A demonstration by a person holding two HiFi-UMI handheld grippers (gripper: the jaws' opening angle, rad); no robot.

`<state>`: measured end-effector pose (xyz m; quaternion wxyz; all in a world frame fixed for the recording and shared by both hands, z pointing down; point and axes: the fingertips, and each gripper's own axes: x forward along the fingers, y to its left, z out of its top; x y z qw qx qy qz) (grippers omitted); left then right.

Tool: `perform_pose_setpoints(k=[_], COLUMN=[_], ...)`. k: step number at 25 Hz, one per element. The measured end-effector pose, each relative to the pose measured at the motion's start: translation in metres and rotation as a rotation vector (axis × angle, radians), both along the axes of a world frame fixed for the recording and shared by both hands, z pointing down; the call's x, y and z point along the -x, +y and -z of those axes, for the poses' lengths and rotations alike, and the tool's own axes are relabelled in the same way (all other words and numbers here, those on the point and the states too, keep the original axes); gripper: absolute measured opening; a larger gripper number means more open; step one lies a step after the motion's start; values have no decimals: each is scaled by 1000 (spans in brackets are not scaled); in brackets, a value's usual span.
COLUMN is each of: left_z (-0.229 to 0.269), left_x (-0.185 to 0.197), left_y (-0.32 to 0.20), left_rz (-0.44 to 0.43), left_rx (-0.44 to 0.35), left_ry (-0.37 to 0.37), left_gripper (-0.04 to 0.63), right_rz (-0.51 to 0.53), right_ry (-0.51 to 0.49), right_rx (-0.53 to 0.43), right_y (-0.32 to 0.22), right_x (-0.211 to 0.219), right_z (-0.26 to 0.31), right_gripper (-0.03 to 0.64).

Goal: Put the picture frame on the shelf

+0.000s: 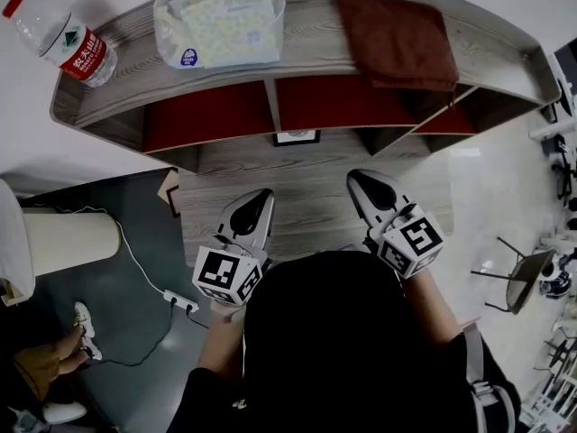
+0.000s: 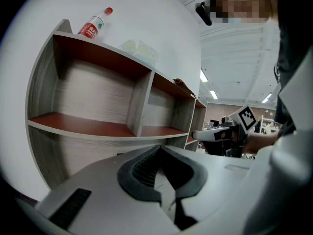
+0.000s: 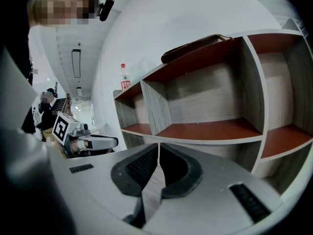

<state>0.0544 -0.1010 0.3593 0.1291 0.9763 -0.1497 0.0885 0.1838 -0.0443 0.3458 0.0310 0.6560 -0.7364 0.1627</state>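
Note:
A small black picture frame (image 1: 296, 137) sits on the lower wooden board, just under the front edge of the shelf (image 1: 297, 70). My left gripper (image 1: 263, 198) and right gripper (image 1: 361, 181) hover side by side in front of it, well short of it and pointing at the shelf. Both are shut with nothing between their jaws. In the left gripper view my left gripper (image 2: 159, 149) faces the red-floored compartments, with the right gripper (image 2: 203, 135) off to the right. The right gripper view shows my right gripper (image 3: 157, 147) before those compartments and the left gripper (image 3: 112, 142) at the left. The frame shows in neither gripper view.
On the shelf top lie a water bottle (image 1: 63, 39), a pack of tissues (image 1: 218, 18) and a folded brown cloth (image 1: 398, 39). A white cylinder (image 1: 68, 240) and a power strip with its cable (image 1: 180, 301) are on the floor at the left. A dark flat object (image 1: 171, 197) leans at the board's left edge.

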Motion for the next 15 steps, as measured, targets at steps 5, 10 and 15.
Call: perform_pose_setpoints(k=[5, 10, 15], left_z=[0, -2, -1], left_x=[3, 4, 4], left_y=[-1, 0, 1], left_rz=[7, 4, -3], left_rx=[-2, 0, -2], left_ry=[-3, -6, -7], left_gripper=[9, 9, 9], right_rz=[-1, 0, -2], right_ry=[-2, -9, -13], right_rx=[14, 21, 28], right_y=[0, 0, 2], right_x=[0, 2, 4], right_z=[-4, -6, -8], right_gripper=[6, 6, 6])
